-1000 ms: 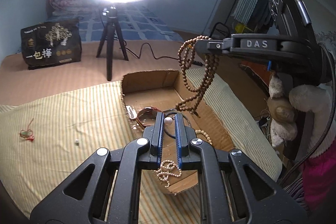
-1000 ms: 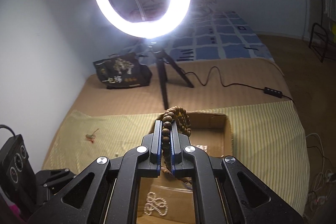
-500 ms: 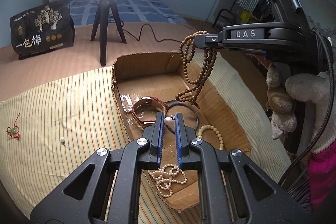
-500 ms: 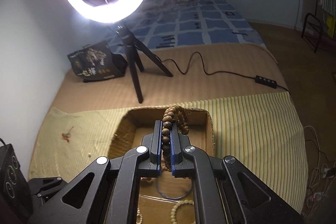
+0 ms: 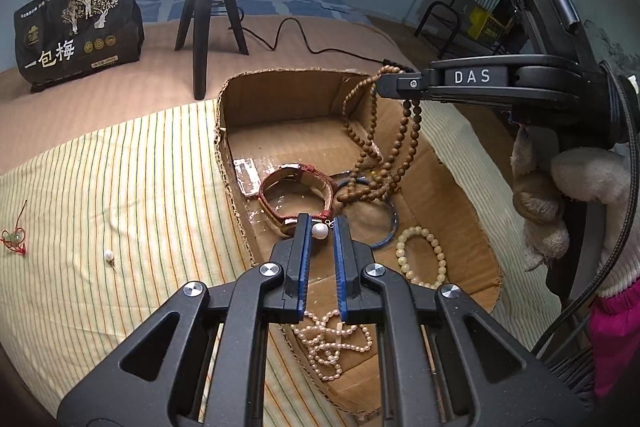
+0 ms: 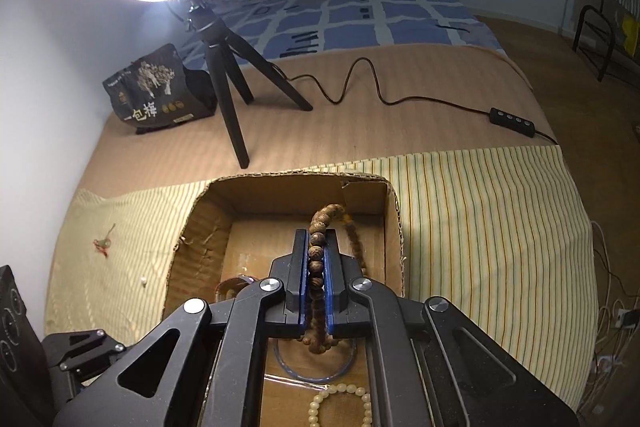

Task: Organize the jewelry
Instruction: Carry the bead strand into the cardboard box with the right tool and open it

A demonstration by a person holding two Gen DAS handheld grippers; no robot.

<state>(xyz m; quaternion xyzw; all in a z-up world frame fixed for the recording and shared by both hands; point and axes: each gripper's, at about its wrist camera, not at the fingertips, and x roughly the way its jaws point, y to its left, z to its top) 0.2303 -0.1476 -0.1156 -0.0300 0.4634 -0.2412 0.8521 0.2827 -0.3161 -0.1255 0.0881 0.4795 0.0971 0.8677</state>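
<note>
Now the right gripper [image 6: 316, 259] clamps its fingers on the wooden bead strand [image 5: 384, 151], which hangs straight down in long loops, its low end touching the floor of the cardboard box [image 5: 280, 95]. Left gripper [image 5: 320, 227] has fingers narrow, pinching a pearl earring [image 5: 319, 230] over the box. Inside lie a watch [image 5: 298, 193], blue bangle [image 5: 390, 227], pale bead bracelet [image 5: 424, 259] and pearl necklace [image 5: 332, 343], partly hidden behind the fingers.
</note>
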